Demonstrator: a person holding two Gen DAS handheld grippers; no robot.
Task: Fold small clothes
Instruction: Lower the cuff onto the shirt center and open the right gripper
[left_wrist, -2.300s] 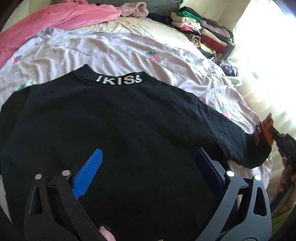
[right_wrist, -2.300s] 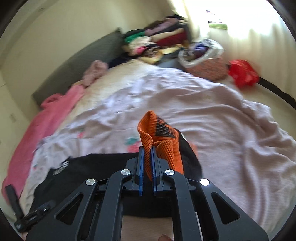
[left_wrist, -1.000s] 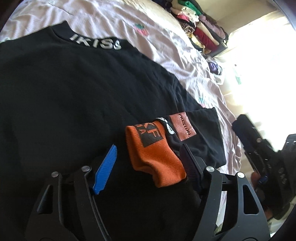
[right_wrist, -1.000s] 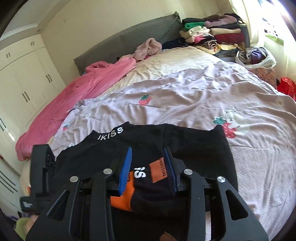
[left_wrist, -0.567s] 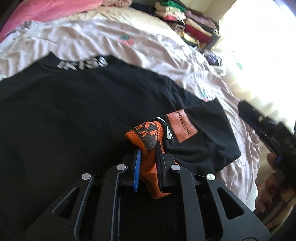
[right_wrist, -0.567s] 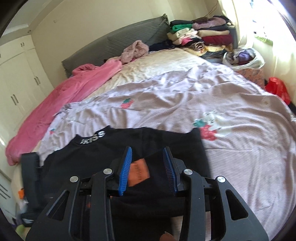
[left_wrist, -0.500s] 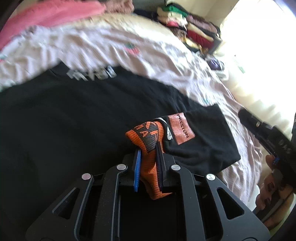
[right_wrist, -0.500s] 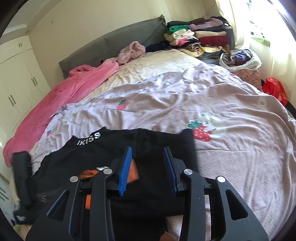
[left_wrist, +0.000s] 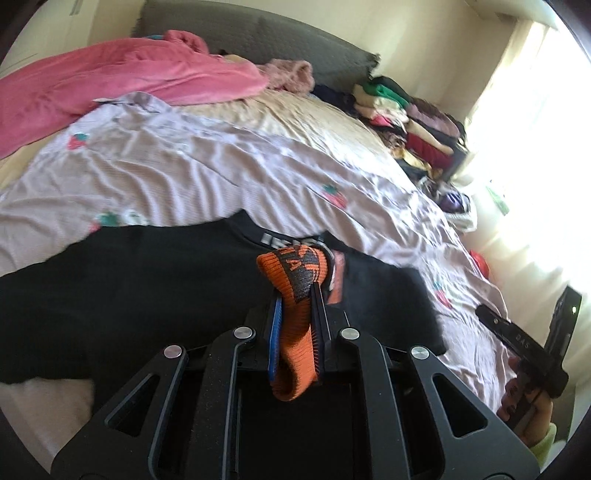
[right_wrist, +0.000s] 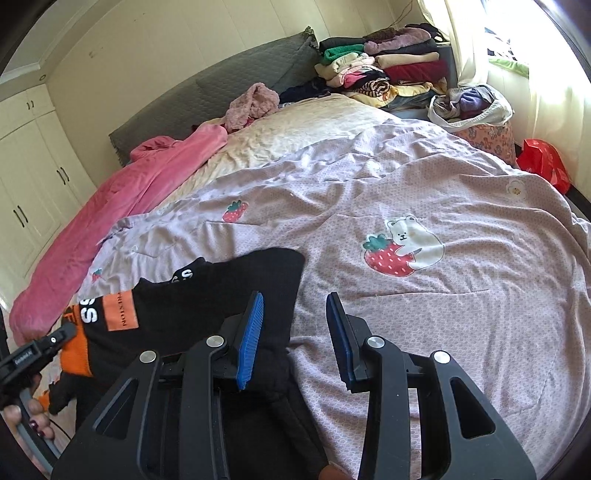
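A black sweatshirt with a white-lettered collar lies on the lilac strawberry-print bedsheet. My left gripper is shut on its orange ribbed sleeve cuff and holds the sleeve lifted over the body of the shirt. In the right wrist view the sweatshirt sits at the lower left, with the orange cuff held by the left gripper at the left edge. My right gripper is open and empty, over the shirt's right edge and the sheet.
A pink blanket lies along the bed's far left. A pile of folded clothes stands at the far right corner, with a bag of clothes and a red bag beside the bed. Grey headboard behind.
The right gripper let go of the sleeve after laying it across the shirt. The left gripper shut on the orange cuff and has lifted it leftward; the right gripper has drawn back right.
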